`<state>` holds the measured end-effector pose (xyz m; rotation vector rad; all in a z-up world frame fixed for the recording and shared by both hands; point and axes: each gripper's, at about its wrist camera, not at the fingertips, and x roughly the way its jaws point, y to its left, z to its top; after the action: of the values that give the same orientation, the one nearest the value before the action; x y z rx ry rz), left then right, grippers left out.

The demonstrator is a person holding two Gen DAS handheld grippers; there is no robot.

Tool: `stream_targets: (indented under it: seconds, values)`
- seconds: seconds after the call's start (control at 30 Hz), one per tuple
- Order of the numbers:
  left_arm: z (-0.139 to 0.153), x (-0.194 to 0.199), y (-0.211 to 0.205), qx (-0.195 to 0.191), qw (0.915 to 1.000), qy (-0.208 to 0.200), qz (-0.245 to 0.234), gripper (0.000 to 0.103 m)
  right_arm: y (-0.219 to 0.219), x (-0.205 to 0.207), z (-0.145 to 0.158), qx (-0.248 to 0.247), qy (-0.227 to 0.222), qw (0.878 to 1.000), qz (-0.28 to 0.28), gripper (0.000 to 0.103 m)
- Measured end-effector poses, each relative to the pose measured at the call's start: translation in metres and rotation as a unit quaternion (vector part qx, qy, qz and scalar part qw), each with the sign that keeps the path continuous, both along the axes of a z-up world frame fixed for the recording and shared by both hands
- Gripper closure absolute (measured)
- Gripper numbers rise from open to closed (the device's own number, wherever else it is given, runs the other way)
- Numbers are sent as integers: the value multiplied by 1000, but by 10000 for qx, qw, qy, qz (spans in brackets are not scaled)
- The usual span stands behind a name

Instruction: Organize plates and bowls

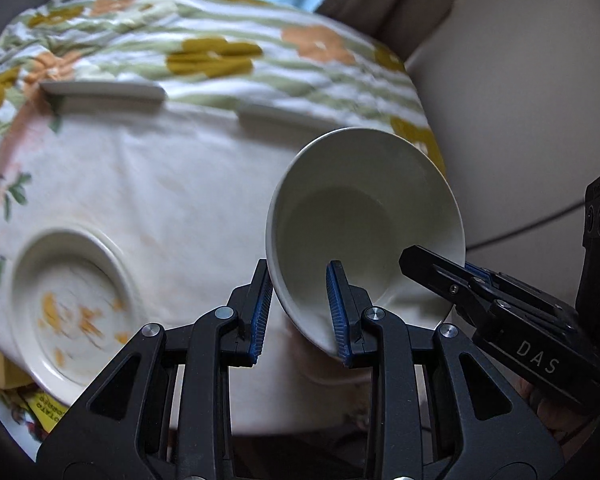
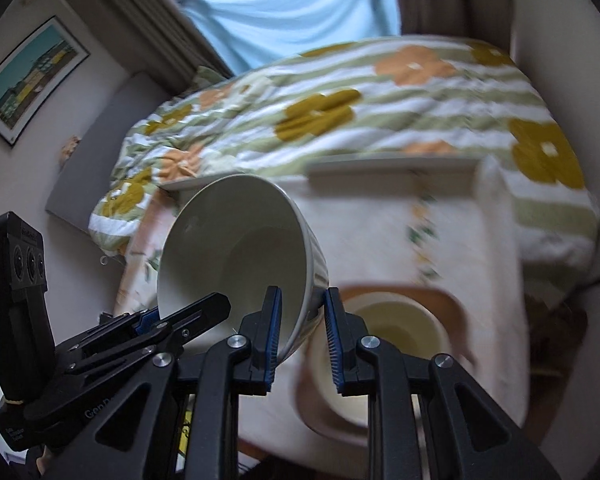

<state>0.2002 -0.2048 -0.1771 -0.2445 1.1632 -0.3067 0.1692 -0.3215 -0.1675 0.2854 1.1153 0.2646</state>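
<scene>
A white bowl (image 1: 364,216) is held in the air, tilted, above the cloth-covered table (image 1: 160,184). My left gripper (image 1: 300,312) grips its near rim, one finger inside and one outside. My right gripper (image 2: 300,340) grips the opposite side of the same bowl (image 2: 236,248) the same way; it also shows at the right of the left wrist view (image 1: 436,268). A floral plate (image 1: 72,312) lies on the table at the lower left. Another pale bowl (image 2: 396,332) sits on a brown plate (image 2: 448,300) below the right gripper.
A bed with a flowered quilt (image 2: 360,112) lies behind the table. A blue curtain (image 2: 292,8) and a framed picture (image 2: 28,84) hang on the far wall. Printed packets (image 1: 40,408) lie at the table's lower left edge.
</scene>
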Motion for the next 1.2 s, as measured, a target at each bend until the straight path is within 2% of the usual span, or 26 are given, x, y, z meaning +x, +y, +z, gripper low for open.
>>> stream_targets:
  seconds: [0.2,0.53,0.87,1.2]
  values:
    - [-25,-13,-36,146,9988,383,-261,78,-39,-23,-29,-80,307,9994,-165,83]
    - [-53,-8,-60,648,9955,603,-347,78,-53,-32,-66,-286,503,9983,-55,83]
    - [-56,-5,-72,1116,9919,447,-399,78,-48,-33,-68,-563,365,9976,159,83]
    - [-56,2,-77,1342,9888,460,-455,78,-48,-35,-69,-594,331,9975,216,83]
